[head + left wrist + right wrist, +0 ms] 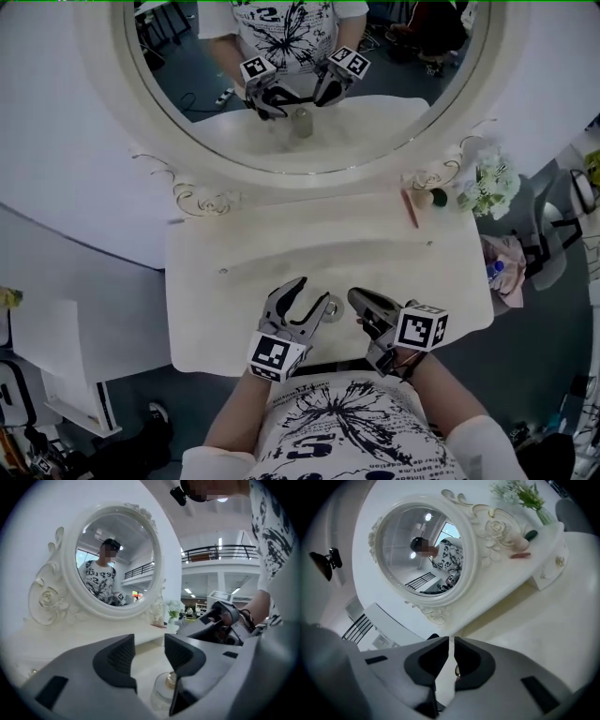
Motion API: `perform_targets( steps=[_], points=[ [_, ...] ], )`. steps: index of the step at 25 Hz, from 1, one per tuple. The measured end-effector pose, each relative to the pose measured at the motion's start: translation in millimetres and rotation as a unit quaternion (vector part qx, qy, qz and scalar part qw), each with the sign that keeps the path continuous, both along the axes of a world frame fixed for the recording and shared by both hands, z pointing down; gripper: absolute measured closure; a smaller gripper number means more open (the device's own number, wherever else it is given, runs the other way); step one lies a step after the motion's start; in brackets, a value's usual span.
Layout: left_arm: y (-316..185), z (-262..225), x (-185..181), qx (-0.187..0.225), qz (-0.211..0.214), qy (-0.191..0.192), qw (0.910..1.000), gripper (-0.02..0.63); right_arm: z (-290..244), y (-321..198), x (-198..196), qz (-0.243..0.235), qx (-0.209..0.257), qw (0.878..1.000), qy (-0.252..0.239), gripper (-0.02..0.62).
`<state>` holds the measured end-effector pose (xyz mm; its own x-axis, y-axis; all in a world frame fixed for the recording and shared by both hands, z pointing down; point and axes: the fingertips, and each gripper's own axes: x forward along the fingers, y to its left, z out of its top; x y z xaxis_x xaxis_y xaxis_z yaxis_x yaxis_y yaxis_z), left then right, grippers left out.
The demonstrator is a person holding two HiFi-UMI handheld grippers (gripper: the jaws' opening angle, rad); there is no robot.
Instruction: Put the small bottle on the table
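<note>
While small bottle (331,310) stands on table (234,281), left gripper (312,295) gapes, seemingly clear of it; right gripper (356,296) closed.

Near the front edge of the cream-white dressing table (216,309), the left gripper (314,292) hovers with its dark jaws apart. The small clear glass bottle (333,310) stands just beside its right finger, between it and the right gripper (357,296), whose jaws are together. A pink stick (410,208) and white flowers (489,184) sit at the far right corner, beside the round white-framed mirror (300,185).
</note>
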<state>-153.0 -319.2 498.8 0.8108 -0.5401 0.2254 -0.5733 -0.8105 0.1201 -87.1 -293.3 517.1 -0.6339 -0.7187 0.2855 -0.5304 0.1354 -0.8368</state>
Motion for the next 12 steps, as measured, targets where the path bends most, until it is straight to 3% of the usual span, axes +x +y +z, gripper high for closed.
perform_targets(
  steps=[2, 5, 9, 12],
  points=[
    [-8, -6, -13, 0.010, -0.034, -0.012, 0.9993, 0.479, -17, -3, -3, -0.005, 0.037, 0.999, 0.021, 0.551],
    [-15, -10, -30, 0.010, -0.071, -0.044, 0.9964, 0.556, -40, -7, -7, -0.006, 0.102, 0.991, 0.084, 0.557],
    [-20, -21, -44, 0.018, -0.095, -0.074, 0.9926, 0.584, -60, -17, -6, 0.007, 0.162, 0.973, 0.167, 0.574],
    [-21, -34, -52, 0.017, -0.105, -0.071, 0.9917, 0.586, -62, -21, -4, 0.009, 0.201, 0.947, 0.251, 0.578]
  ],
)
